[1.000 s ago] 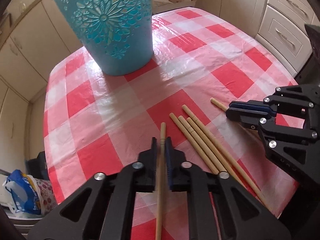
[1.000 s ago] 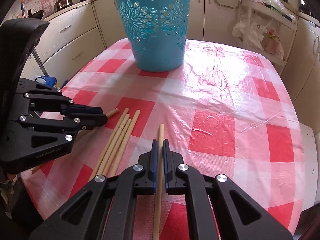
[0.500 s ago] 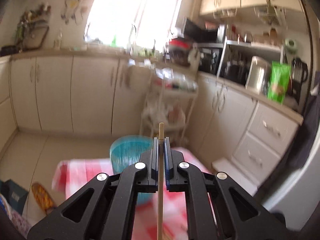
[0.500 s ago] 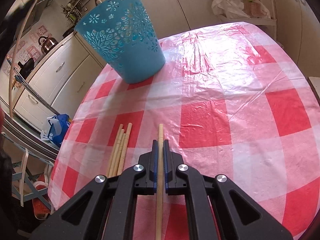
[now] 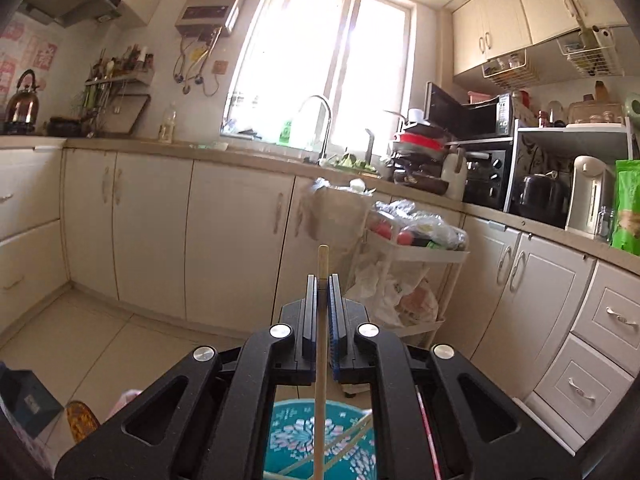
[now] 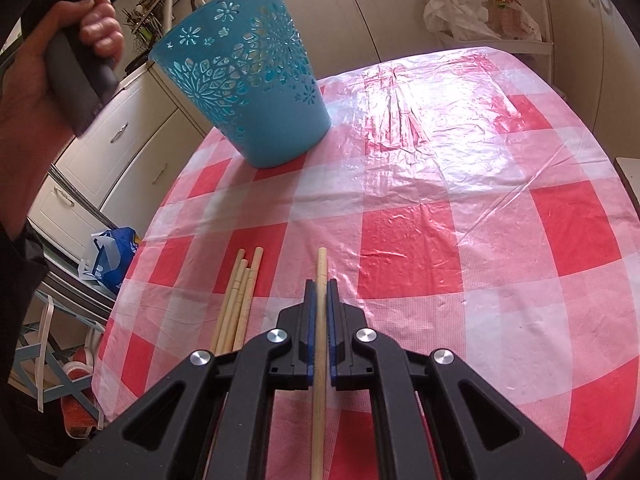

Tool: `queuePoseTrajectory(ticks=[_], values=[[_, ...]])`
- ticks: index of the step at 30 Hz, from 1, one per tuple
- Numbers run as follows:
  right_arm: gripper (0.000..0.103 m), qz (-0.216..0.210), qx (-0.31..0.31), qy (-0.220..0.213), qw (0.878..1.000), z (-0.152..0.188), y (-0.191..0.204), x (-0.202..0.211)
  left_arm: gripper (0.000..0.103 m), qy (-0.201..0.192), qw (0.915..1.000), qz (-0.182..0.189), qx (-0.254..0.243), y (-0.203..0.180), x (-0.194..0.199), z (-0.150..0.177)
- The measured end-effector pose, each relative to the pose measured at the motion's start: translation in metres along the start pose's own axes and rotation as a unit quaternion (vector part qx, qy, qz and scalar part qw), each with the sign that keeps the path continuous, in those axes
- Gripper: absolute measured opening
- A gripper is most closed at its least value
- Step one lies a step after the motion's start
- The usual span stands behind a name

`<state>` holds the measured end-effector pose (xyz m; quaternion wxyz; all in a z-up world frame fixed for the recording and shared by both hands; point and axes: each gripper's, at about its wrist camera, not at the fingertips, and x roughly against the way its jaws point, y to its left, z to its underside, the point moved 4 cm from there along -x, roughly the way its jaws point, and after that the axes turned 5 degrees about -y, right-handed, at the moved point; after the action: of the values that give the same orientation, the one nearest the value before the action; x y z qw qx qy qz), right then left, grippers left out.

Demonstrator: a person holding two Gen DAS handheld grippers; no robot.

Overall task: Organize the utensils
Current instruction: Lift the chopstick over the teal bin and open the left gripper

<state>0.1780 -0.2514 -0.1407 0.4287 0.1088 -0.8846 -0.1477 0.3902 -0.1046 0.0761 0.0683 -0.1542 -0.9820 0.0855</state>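
Observation:
My left gripper [image 5: 322,280] is shut on a wooden chopstick [image 5: 320,360] and holds it upright above the blue perforated basket [image 5: 320,444], whose inside shows below the jaws with other chopsticks in it. My right gripper [image 6: 321,284] is shut on another chopstick [image 6: 320,344], held low over the red and white checked table [image 6: 460,200]. The basket [image 6: 244,92] stands at the table's far left in the right wrist view. The hand holding the left gripper's handle [image 6: 80,52] is above and left of the basket. Several loose chopsticks [image 6: 240,296] lie left of my right gripper.
Kitchen cabinets [image 5: 224,240], a sink counter and a trolley [image 5: 416,248] with bags stand beyond the table. A blue bag [image 6: 114,258] and a stool [image 6: 52,356] sit on the floor left of the table edge.
The left gripper has risen with its chopstick from the table and tipped upright over the basket. The right gripper has lifted slightly with its chopstick and turned a little.

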Motion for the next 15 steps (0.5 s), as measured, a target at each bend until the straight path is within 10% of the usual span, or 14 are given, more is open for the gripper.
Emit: queuePoseTrajectory(ticks=[11, 15], values=[[0.006, -0.006, -0.013, -0.002, 1.0, -0.001, -0.004, 0.002, 0.01, 0.06, 0.997, 0.008, -0.048, 0.009, 0.038, 0.064], [0.006, -0.023, -0.031, -0.018, 0.999, -0.004, -0.009, 0.008, 0.059, 0.05, 0.9978, -0.007, -0.041, 0.027, 0.084, 0.071]])
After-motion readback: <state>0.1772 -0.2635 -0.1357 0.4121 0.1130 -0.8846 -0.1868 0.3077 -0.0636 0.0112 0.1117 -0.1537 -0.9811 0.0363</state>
